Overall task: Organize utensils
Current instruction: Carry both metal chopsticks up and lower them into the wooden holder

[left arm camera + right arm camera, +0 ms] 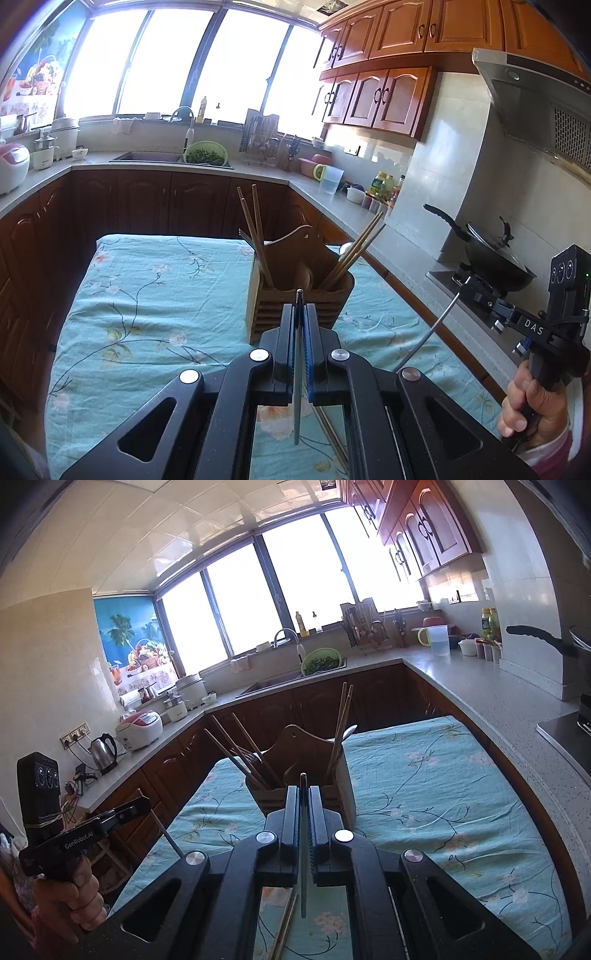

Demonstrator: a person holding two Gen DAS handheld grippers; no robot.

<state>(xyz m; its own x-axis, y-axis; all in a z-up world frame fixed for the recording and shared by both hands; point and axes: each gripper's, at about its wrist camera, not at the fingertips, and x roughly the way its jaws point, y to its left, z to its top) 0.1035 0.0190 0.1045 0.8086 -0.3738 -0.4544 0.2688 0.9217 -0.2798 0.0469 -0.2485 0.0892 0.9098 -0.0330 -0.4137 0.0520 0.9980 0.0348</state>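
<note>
Both sets of fingers clamped on thin metal utensils: left gripper [300, 314] on one rod [297, 369], right gripper [303, 797] on another [303, 849]. Wooden holder [295, 295] just ahead of the tips. Best to tip each steeply over an open compartment, clear of the chopsticks [255, 229].

Each matte black hand-held left gripper [300, 314] and matching black right gripper [303, 797] shows the same build — two long parallel fingers on angular black linkage arms, with round silver pivot screws at the joints. Blue ribbed padding lines the left one's inner finger face. Seen from the side, the right unit's bar reads "DAS", the left unit's "GenRobot.AI"; each carries a boxy black module with three round dials. A pink sleeve cuff [550, 448] shows below the right handle.
</note>
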